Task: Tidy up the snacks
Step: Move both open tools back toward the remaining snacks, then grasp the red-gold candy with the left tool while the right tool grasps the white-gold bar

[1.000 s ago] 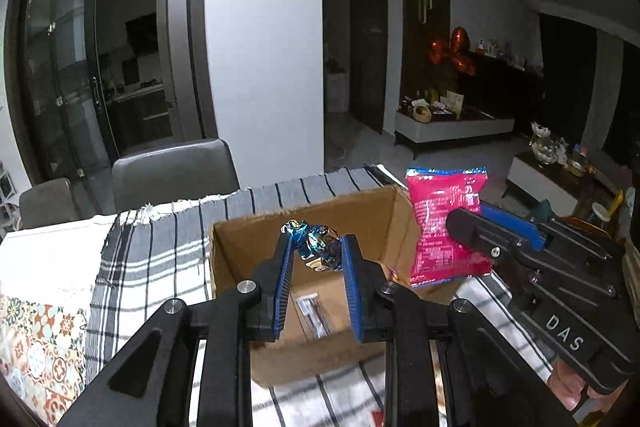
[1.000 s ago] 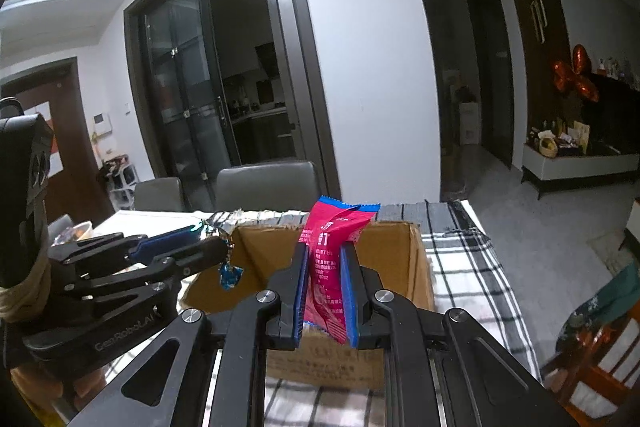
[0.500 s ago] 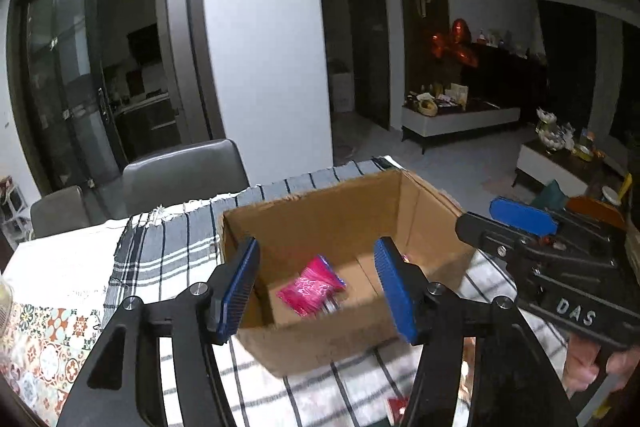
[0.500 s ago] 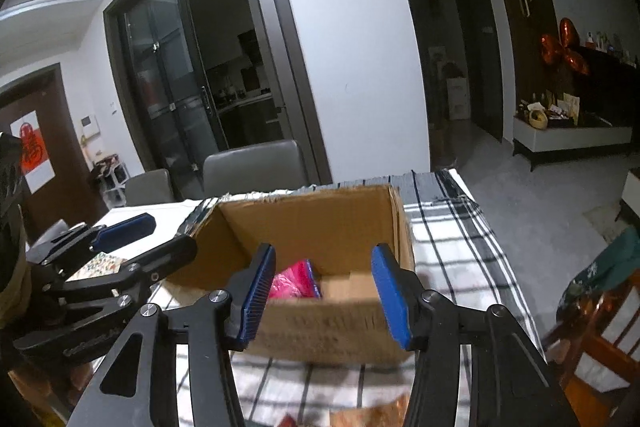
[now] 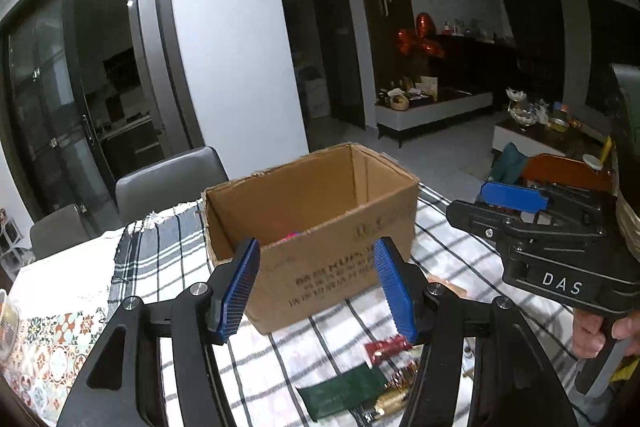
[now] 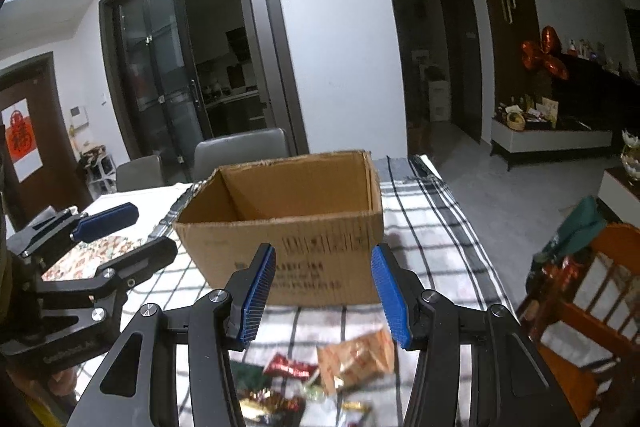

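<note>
While both jaws stood open and empty, the left gripper [image 5: 316,287] and right gripper [image 6: 322,297] hovered over loose foil snack packets [image 6: 356,353] on the checked cloth [image 6: 436,251]; beyond, the open brown cardboard box [image 6: 288,227] waited; a careless pinch could likely tear or slip crinkly wrappers.

The black two-finger left gripper [image 5: 316,287] wore ribbed blue pads and silver screws. The matching right gripper [image 6: 323,293] carried white "DAS" lettering, gripped by a bare-skinned hand [image 5: 600,331].

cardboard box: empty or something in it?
Not empty: a pink packet peeks above the near wall of the cardboard box in the left wrist view. Rest hidden.
</note>
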Motion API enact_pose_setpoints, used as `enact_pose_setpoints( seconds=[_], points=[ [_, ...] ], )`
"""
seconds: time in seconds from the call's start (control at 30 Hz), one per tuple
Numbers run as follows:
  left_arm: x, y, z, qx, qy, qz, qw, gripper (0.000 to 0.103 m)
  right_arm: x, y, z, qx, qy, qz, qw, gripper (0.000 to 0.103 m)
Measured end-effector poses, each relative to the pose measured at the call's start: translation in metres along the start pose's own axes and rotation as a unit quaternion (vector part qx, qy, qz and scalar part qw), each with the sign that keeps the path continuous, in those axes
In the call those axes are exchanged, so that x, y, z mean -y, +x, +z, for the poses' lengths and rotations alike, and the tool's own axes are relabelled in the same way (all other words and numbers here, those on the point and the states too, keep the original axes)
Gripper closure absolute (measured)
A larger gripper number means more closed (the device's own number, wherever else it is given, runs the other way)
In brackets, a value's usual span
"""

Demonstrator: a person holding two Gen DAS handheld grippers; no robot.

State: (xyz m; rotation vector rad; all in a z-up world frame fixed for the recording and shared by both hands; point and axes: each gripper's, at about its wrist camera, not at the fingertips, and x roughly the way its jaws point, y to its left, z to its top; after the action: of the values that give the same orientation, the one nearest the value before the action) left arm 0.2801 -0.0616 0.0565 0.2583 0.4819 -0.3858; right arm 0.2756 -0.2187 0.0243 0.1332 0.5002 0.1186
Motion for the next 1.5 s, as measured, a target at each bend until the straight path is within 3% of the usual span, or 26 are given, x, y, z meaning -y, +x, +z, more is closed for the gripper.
enact_pose_setpoints(
  seconds=[0.37, 0.83, 1.13, 1.5],
  points=[
    [0.019, -0.001, -0.041, -0.037, 0.014, -0.046, 0.9982, 0.044, 0.003, -0.008, -0.043, -0.042, 0.011, -0.014, 0.999, 0.052],
    [0.043, 0.024, -0.085, -0.105, 0.036, -0.104, 0.9883, 0.047, 0.013, 0.008, -0.104, -0.124, 0.033, -0.020, 0.992, 0.052],
    [0.050, 0.049, -0.103, -0.147, 0.034, -0.136, 0.9792, 0.051, 0.017, 0.023, -0.124, -0.158, 0.042, -0.020, 0.986, 0.052],
    [0.053, 0.076, -0.110, -0.168, 0.019, -0.149, 0.9742, 0.056, 0.017, 0.038, -0.133, -0.179, 0.046, -0.014, 0.983, 0.058]
  ],
)
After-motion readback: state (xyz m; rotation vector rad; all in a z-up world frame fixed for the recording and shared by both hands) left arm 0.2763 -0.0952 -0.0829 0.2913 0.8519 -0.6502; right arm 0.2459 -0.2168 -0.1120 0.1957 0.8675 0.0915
